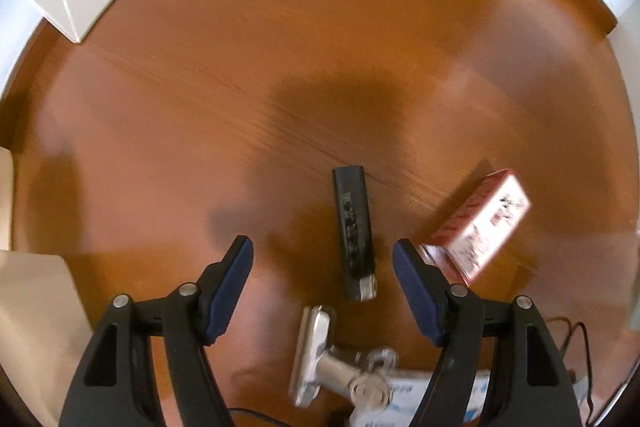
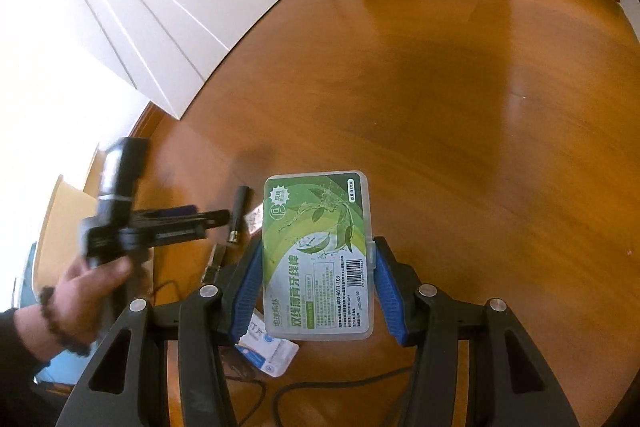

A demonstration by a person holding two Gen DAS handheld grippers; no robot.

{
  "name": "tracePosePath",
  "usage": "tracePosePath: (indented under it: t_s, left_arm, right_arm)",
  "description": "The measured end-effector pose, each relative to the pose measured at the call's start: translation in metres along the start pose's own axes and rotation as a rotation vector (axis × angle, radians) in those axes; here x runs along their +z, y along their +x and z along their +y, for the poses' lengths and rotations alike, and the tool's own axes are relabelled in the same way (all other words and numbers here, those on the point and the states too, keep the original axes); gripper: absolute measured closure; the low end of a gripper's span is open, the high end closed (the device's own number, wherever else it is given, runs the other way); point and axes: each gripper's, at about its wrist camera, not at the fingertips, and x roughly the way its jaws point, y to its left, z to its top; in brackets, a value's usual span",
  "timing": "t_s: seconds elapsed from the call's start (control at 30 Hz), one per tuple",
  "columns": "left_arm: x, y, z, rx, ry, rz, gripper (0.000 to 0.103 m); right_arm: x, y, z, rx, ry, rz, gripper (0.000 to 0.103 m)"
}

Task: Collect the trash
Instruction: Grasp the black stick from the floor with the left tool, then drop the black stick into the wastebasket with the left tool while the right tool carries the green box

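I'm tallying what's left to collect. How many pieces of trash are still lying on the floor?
4 visible: a black stick between the open left gripper's fingers, a red carton beside it, a silver clip nearer, a white-blue packet underneath. More may be hidden.

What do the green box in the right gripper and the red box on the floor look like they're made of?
Green box: likely clear hard plastic, glossy; translucent rim and side latch around a printed label. Red box: probably printed cardboard, with flat faces and sharp edges, though blur leaves it uncertain.
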Motion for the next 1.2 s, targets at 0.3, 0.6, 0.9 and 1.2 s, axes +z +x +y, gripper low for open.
tracePosePath:
  t_s: [0.3, 0.6, 0.9, 1.2]
  left_arm:
    - [0.003, 0.004, -0.003, -0.043, -0.022, -0.038, 0.074]
    - [-0.003, -0.013, 0.001, -0.043, -0.029, -0.081, 0.085]
    - [-0.036, -0.179, 0.056, -0.139, -0.151, -0.31, 0.085]
    - [-0.117, -0.354, 0.194, -0.005, -0.41, -0.456, 0.085]
  right_arm:
    - [0.001, -0.001, -0.002, 0.0, 0.031, -0.009, 0.048]
    - [0.003, 0.001, 0.004, 0.008, 0.047, -0.008, 0.048]
    - [0.018, -0.005, 0.031, 0.016, 0.002, -0.024, 0.048]
    - [0.054, -0.084, 0.148, 0.079, -0.148, -0.031, 0.048]
